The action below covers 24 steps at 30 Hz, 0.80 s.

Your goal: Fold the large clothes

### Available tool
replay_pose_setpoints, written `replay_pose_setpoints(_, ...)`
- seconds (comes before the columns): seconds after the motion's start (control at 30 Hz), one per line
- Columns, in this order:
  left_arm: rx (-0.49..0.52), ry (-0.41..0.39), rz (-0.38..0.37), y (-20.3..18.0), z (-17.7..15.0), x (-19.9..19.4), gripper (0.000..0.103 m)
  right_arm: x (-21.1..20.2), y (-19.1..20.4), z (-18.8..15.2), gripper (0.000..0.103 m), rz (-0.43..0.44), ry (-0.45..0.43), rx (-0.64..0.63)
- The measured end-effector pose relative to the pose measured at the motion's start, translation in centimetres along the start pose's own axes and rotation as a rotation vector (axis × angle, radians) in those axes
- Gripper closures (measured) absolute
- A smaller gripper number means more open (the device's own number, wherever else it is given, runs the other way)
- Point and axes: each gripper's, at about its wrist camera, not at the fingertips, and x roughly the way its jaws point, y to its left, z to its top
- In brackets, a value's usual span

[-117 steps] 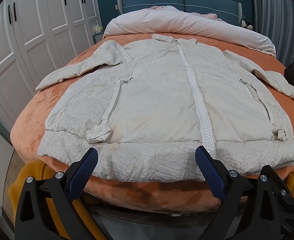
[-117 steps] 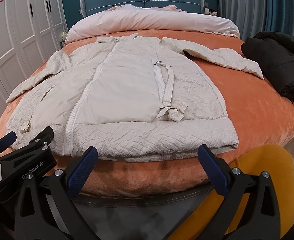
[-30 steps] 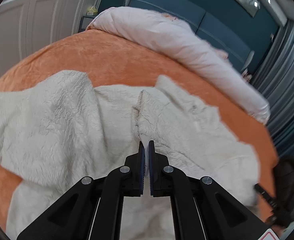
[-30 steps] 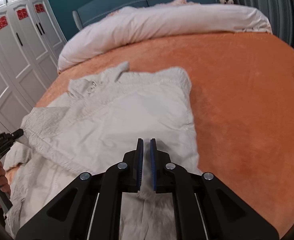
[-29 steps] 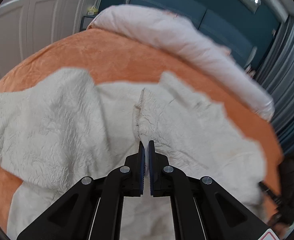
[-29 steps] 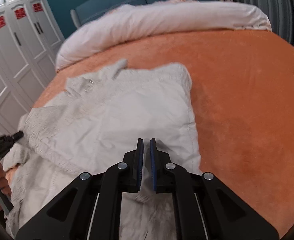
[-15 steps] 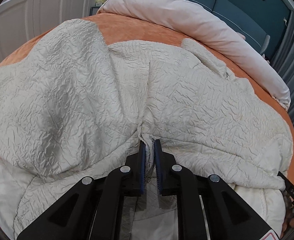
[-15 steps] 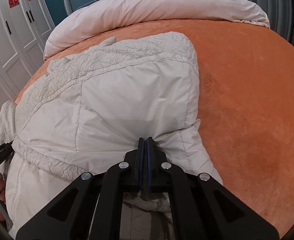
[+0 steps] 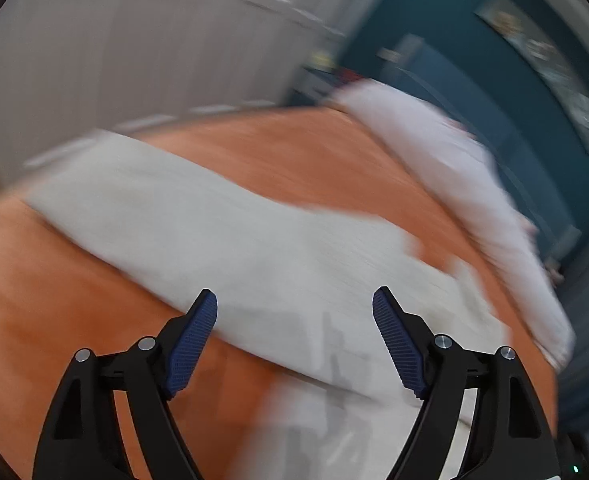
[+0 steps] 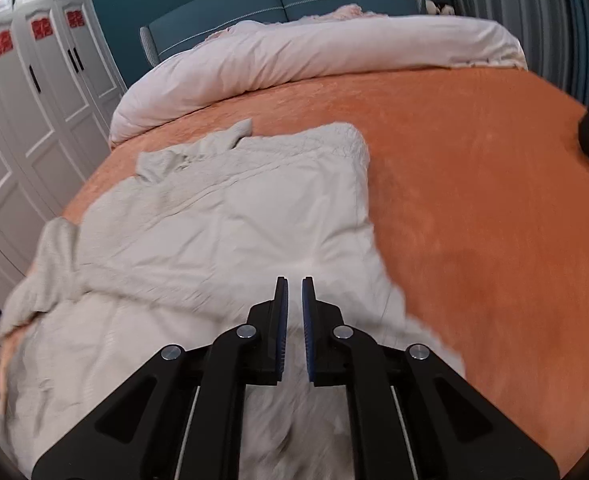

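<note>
The left gripper (image 9: 294, 312), half a second ago pinched on a gathered ridge of the cream padded jacket (image 10: 222, 240), has let go and swung aside, its jaws opening wide with nothing between the blue pads; a long blurred band of the garment, probably a sleeve (image 9: 198, 220), now lies just ahead of it across the orange bedspread (image 9: 54, 304). The right gripper (image 10: 293, 296) has its jaws nearly together and starting to part; jacket fabric lies directly under them, but whether a fold is pinched there cannot be told. The jacket sits just ahead and to the left of that gripper, its body doubled over, collar toward the rolled white duvet (image 10: 314, 52) at the far end. The coat looks light, soft and puffy, likely to spring back from a crease and to slip on its smooth lining. Firmer holds would be the crinkled hem band, the cuff or a seam, not the slick quilted panels.
</note>
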Motion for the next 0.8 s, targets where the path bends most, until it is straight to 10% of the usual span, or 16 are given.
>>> replay_pose_setpoints(0.17,-0.275,0.057,0.142,11.6,3.7,2.3,0.026,-0.8,5.3,-1.1,0.095,0.061,0.043,-0.071)
replay_pose_setpoints(0.33,-0.360,0.047,0.081,12.5,4.1,3.6,0.031,-0.4,11.1,-3.5,0.081,0.113,0.084,-0.148)
replay_pose_setpoints(0.47,-0.238,0.068,-0.025,8.1,6.3,4.2,0.101,0.0,14.7,-5.4,0.080,0.052,0.129,-0.245)
replay_pose_setpoints(0.8,0.313,-0.112,-0.406,-16.9,5.4,-8.6,0.102,-2.8,16.0,-5.2,0.080,-0.013,0.147,-0.290)
